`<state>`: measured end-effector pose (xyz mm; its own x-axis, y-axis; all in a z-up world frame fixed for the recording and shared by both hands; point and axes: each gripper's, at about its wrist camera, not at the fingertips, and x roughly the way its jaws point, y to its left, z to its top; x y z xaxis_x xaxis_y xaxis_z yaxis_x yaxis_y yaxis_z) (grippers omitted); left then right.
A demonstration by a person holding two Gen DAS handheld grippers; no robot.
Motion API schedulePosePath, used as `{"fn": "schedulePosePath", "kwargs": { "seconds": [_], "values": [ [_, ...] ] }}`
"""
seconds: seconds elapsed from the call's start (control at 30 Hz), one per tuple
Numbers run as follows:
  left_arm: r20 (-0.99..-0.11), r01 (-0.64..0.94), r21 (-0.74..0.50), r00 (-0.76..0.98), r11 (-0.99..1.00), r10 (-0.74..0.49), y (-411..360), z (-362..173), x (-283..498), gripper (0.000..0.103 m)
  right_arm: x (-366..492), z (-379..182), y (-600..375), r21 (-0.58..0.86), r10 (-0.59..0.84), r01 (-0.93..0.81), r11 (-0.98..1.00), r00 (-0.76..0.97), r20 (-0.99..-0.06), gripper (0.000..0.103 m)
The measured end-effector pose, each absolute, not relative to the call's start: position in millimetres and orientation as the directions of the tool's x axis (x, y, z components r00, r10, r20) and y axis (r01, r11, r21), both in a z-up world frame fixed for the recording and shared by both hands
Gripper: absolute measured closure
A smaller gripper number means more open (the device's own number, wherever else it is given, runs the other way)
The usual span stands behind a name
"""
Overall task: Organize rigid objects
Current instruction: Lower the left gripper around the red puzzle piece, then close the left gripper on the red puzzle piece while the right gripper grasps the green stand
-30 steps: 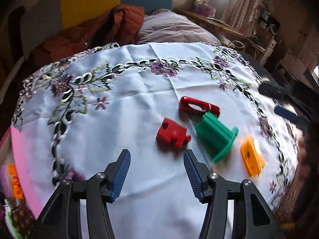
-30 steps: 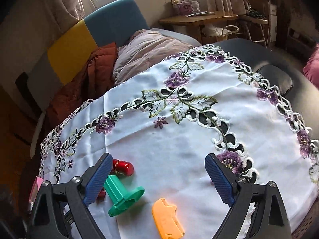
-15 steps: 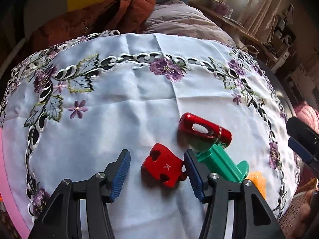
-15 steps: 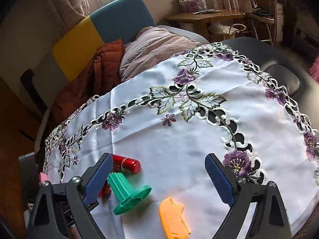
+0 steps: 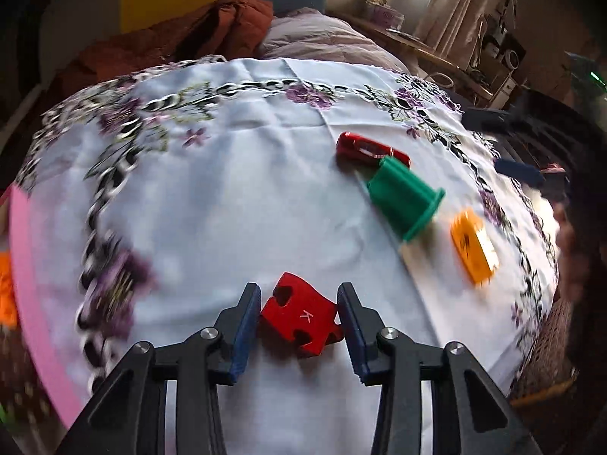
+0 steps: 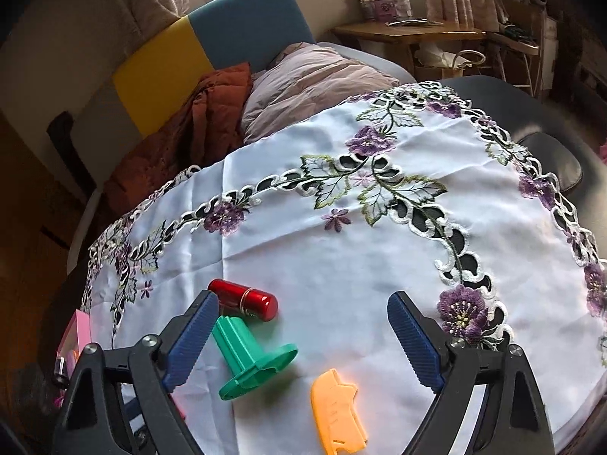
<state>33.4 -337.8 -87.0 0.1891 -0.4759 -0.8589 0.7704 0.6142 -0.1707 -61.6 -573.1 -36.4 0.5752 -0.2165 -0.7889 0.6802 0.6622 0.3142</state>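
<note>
Gripping red puzzle piece [image 5: 301, 318]: left gripper [image 5: 299, 320]; right gripper [image 6: 303, 345] agape

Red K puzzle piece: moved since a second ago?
Yes. The red K puzzle piece sat close beside the green flanged peg; now it is well apart from it, nearer the camera, clamped in the left gripper.

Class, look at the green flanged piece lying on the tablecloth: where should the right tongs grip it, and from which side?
Probably grip the green flanged piece across its ribbed stem, from above. It lies on its side, flange toward the camera, so the stem offers narrow opposing sides. The open right tongs hover nearest; the red cylinder lies close behind.
</note>
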Motion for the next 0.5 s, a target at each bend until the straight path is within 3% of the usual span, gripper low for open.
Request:
{"fn": "schedulePosePath", "kwargs": {
  "seconds": [0.1, 0.37, 0.5],
  "values": [
    [-0.837, 0.749, -0.2, 0.205, 0.632, -0.508, -325, -89, 29, 0.06, -54, -40, -567, 0.317, -0.172, 0.642, 0.699, 0.58, -0.796, 0.018],
    [-0.795, 0.745, -0.24, 0.216, 0.622, -0.566, -317, -94, 30, 0.06, -23, -57, -528, 0.243, -0.061, 0.498, 0.832, 0.518, -0.853, 0.042],
    [-0.788, 0.739, -0.252, 0.218, 0.625, -0.575, -316, -94, 31, 0.06, -9, -64, -516, 0.18, -0.061, 0.454, 0.873, 0.467, -0.882, 0.043]
  ]
}}
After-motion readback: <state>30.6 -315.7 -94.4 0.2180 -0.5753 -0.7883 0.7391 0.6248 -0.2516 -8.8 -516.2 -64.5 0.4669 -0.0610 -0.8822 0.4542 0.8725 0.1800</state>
